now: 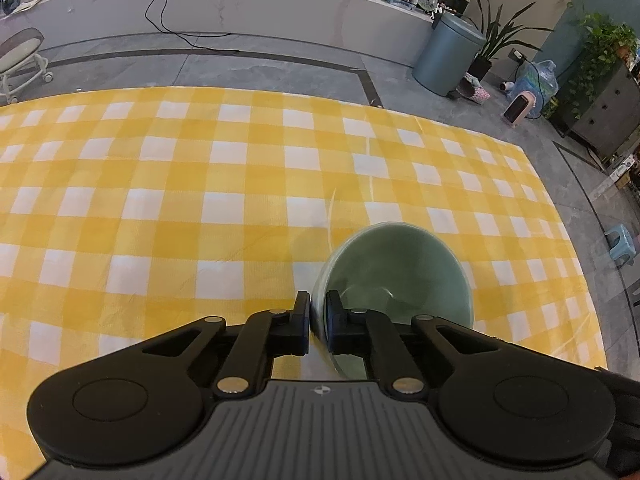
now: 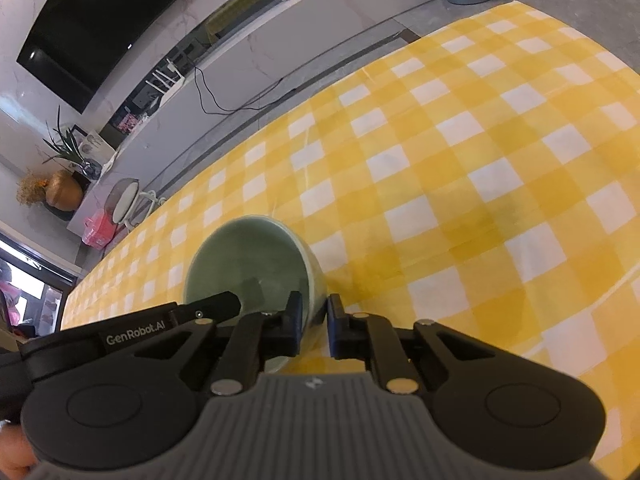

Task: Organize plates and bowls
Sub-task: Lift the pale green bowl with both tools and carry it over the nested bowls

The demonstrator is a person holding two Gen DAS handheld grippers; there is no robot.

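The green bowl [image 1: 394, 276] sits on the yellow checked cloth [image 1: 160, 200], mouth up. The left gripper [image 1: 318, 320] pinches its rim at nine o'clock; the right gripper [image 2: 314, 326] pinches the rim at three o'clock. Bare cloth spreads toward twelve, ending at the grey floor [image 1: 280, 68].
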